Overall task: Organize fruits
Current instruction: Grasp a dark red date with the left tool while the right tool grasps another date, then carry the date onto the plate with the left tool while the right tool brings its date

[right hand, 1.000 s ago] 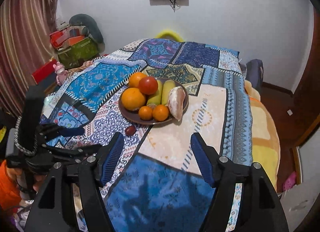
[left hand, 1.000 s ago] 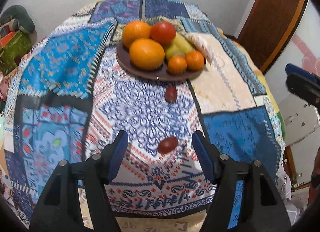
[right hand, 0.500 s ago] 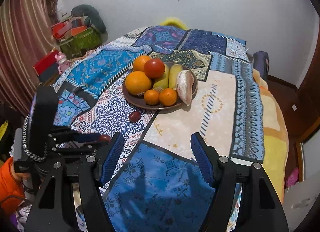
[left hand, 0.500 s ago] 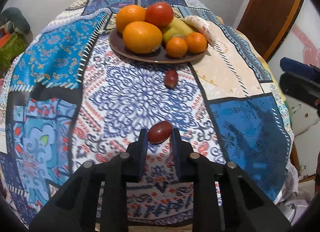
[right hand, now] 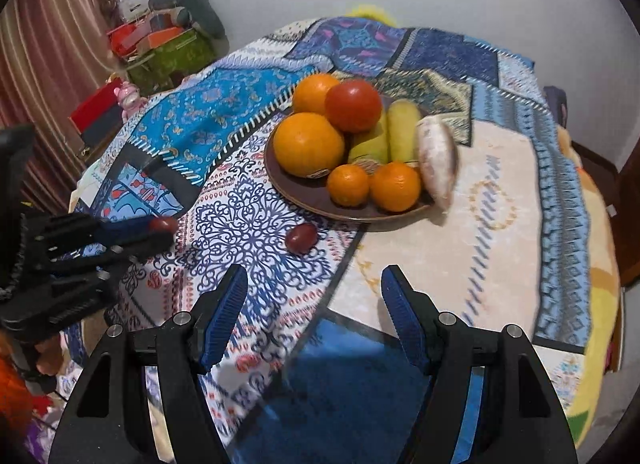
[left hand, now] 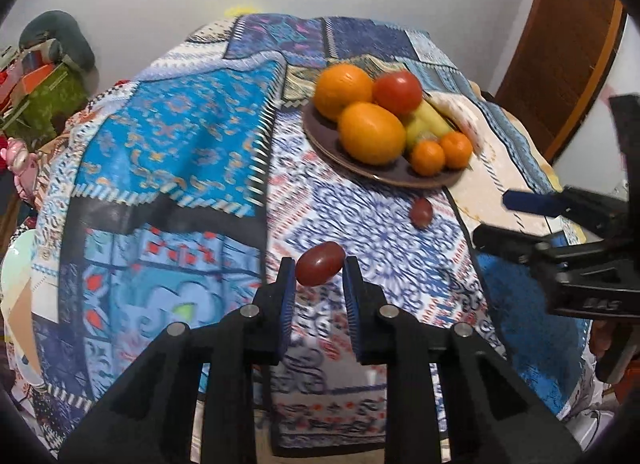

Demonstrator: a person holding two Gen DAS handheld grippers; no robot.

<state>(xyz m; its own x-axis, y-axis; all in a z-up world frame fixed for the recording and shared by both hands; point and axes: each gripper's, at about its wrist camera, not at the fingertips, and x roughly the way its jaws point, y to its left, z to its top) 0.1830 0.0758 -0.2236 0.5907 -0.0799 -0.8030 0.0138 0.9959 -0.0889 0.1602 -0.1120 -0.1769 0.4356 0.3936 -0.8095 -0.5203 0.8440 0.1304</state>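
My left gripper is shut on a small dark red oval fruit, held just above the patterned cloth. A second dark red fruit lies on the cloth in front of the brown plate. On the plate sit two big oranges, a red tomato, two small oranges, yellow-green fruits and a pale oblong one. My right gripper stands open, a little short of the loose fruit, nothing between its fingers. The left gripper also shows at the left of the right wrist view with its fruit.
A patchwork cloth covers the round table and hangs over its edges. Boxes and a green bag stand by the wall at the far left, beside a curtain. A brown door is at the right.
The left gripper closed on the near red fruit and lifted it off the cloth. The right gripper came down and forward toward the loose fruit by the plate, still open.
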